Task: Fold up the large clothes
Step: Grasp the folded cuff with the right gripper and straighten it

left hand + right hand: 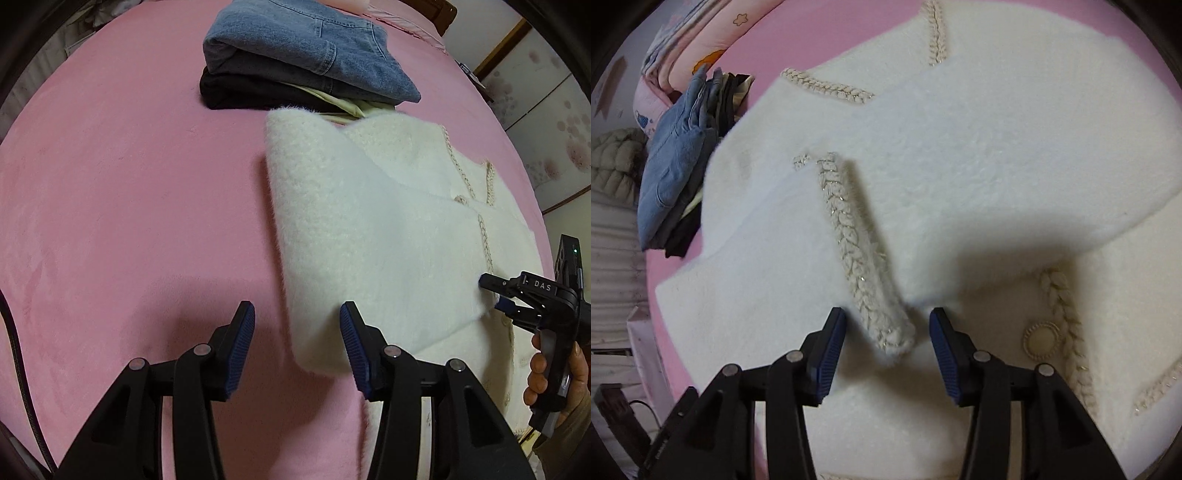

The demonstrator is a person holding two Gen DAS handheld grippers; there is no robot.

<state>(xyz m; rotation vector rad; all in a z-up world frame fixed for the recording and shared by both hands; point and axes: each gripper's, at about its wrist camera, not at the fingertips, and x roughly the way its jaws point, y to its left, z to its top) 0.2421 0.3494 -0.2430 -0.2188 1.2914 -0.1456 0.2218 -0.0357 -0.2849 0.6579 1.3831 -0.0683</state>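
Cream fuzzy cardigan (388, 236) lying partly folded on pink bed (129, 203), just beside stacked denim (306, 48). Left gripper (297, 343) jaws apart, empty, poised at near corner. Right gripper (887, 350) jaws apart astride braided cuff (857, 258), not pinching; sleeve likely laid inward for narrowing.

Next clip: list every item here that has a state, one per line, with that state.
Fluffy white braid-trimmed cardigan: partly folded, sleeve laid across front, flat on pink bed cover.
Blue denim garment: folded, topping the stack.
Black garment: folded, under the denim.
Left gripper: open, empty, at the cardigan's edge.
Right gripper: open, braided cuff between its fingers, unpinched.
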